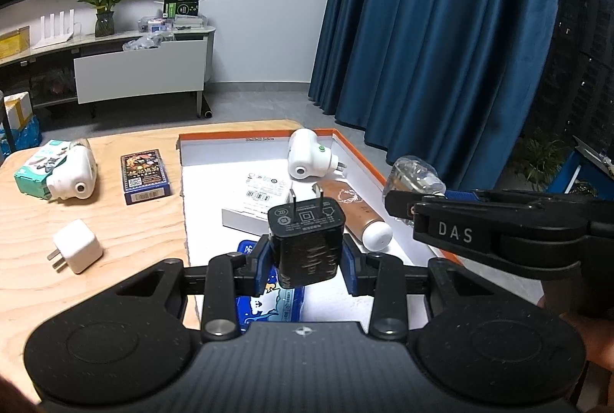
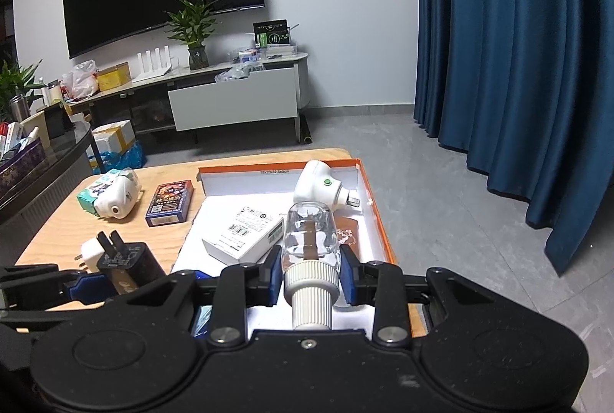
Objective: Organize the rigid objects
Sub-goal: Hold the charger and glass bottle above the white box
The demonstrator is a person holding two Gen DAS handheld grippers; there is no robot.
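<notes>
Over the near end of the orange-rimmed box [image 1: 387, 175] I have both hands loaded. My left gripper [image 1: 306, 261] is clamped on a black charger [image 1: 305, 244], prongs pointing up and away from me, with the blue pads [image 1: 264, 259] pressing its two flat sides. My right gripper [image 2: 309, 275] is squeezed around the neck of a clear bottle [image 2: 310, 232], just above its ribbed white cap, and the bottle points out over the box.

Inside the box I see a white carton [image 1: 261, 198], a brown tube with a white cap [image 1: 357, 213], a white plug-in unit [image 1: 307, 154] at the far wall and a blue packet [image 1: 268, 298] right under my left fingers. On the wooden table [image 1: 115, 232] outside it lie a white charger [image 1: 76, 246], a dark card box [image 1: 144, 177] and another white unit [image 1: 73, 173] resting against a green pack.

To place the black charger well, I would lower it onto bare white floor between the carton and the blue packet, lay it flat, and only then let the pads part. The right arm crosses close beside the left, so I judge it safer to set down one item at a time. The bottle is round and may roll; I would rest it against the right-hand wall.
</notes>
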